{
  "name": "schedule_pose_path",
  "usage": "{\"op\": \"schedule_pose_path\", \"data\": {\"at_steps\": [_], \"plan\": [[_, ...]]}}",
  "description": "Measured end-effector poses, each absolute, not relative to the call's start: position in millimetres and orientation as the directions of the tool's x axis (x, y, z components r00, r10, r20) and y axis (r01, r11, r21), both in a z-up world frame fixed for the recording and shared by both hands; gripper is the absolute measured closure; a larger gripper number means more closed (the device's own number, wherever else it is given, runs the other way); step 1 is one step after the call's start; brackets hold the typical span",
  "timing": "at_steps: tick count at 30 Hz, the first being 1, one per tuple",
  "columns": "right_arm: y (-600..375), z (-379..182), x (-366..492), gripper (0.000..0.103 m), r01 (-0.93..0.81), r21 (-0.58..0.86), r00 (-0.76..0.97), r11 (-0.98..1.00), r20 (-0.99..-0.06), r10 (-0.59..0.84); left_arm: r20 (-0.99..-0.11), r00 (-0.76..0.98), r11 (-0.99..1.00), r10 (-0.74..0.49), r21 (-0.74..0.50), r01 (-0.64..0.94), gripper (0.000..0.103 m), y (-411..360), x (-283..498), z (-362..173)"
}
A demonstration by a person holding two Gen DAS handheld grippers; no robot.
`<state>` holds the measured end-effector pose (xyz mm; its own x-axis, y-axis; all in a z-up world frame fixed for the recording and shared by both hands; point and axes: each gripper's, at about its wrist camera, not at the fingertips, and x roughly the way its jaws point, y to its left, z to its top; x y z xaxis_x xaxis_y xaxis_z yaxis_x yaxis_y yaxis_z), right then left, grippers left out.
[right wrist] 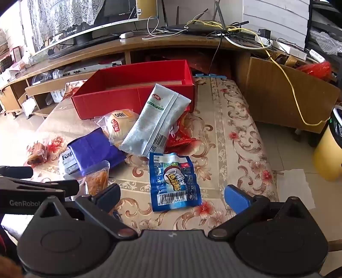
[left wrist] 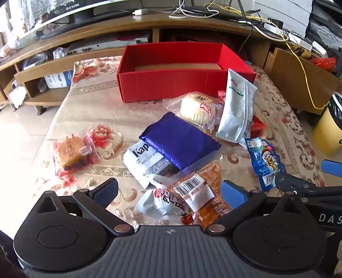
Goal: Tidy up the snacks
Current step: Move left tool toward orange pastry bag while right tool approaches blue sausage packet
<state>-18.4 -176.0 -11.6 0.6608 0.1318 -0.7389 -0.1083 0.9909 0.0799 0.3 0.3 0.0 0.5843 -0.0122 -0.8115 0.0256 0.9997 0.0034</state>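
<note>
Both the left gripper (left wrist: 168, 192) and right gripper (right wrist: 171, 195) hang spread wide and empty above the desk (right wrist: 235, 128), likely poised to choose. The snacks (left wrist: 179, 141) lie heaped mid-desk; beyond waits the empty red box (left wrist: 171, 83), seemingly their destination.

Beyond my table (right wrist: 235, 119), with its cream cloth patterned in red flowers, a long wooden TV stand (left wrist: 106, 27) runs across the room. A monitor (right wrist: 89, 19) draped in white lace (right wrist: 64, 17) stands on it at my left. A tangle of white, black and yellow cables (right wrist: 213, 30) lies on its top at my right. A yellow bin (right wrist: 329, 149) stands on the tiled floor (left wrist: 19, 136) at far right.
</note>
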Motion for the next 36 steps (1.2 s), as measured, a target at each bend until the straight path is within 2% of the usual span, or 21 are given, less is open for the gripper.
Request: {"op": "schedule_pose_path", "data": {"at_steps": [10,13,36], "plan": [[-176,-20,-20,0.002,-0.114,0.062,0.639,0.992,-0.759,0.121,-0.82,0.571,0.999,-0.035,-0.025,0.025,0.0,10,-17,-1],[-175,-20,-19,0.002,-0.113,0.057,0.622,0.992,-0.774,0.115,-0.849,0.529,1.0,0.014,0.018,0.002,0.001,-1,1,-5],[-173,-25,-16,0.002,-0.116,0.045,0.585,0.992,-0.804,0.105,-0.867,0.497,1.0,0.013,0.014,-0.002,0.002,-1,1,-12]]}}
